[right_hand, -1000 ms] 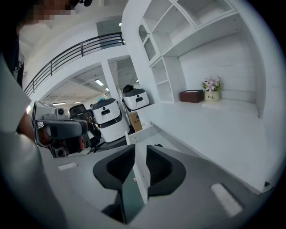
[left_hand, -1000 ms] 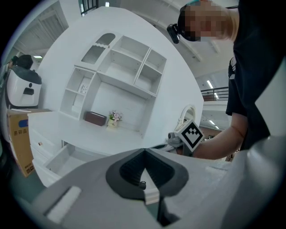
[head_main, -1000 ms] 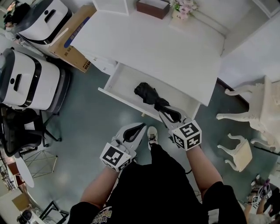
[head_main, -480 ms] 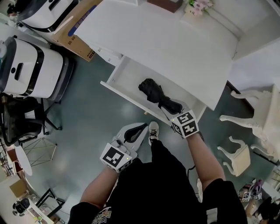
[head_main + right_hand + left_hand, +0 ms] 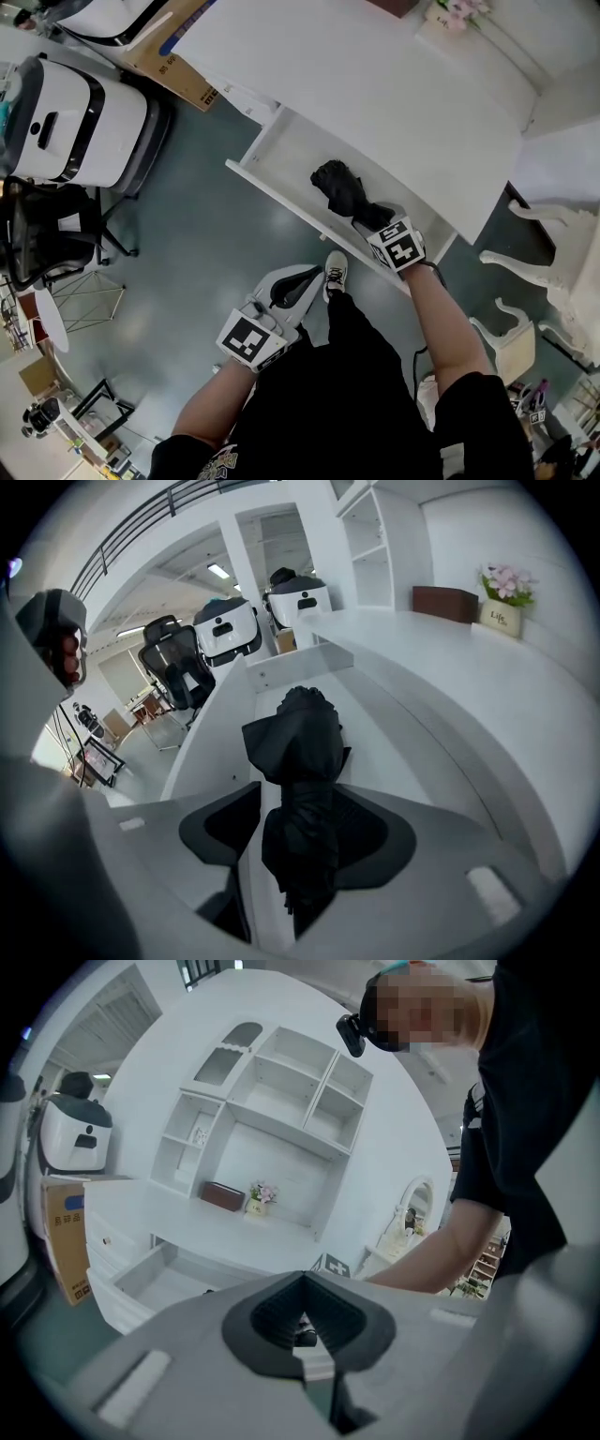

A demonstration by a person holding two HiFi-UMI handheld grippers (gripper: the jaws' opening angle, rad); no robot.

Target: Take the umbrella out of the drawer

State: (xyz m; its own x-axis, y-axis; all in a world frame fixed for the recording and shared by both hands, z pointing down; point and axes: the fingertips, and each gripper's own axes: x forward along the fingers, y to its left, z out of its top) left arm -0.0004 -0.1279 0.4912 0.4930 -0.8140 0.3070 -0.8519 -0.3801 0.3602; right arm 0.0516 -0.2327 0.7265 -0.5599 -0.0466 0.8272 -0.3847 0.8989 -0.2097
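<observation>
The white tabletop (image 5: 375, 84) has a drawer (image 5: 291, 157) standing open under its near edge, with the folded black umbrella (image 5: 339, 187) lying inside toward the right. The right gripper (image 5: 377, 217) has its fingers clamped on the umbrella's near end. The left gripper (image 5: 295, 281) hangs beyond the near edge, fingers together on nothing.
</observation>
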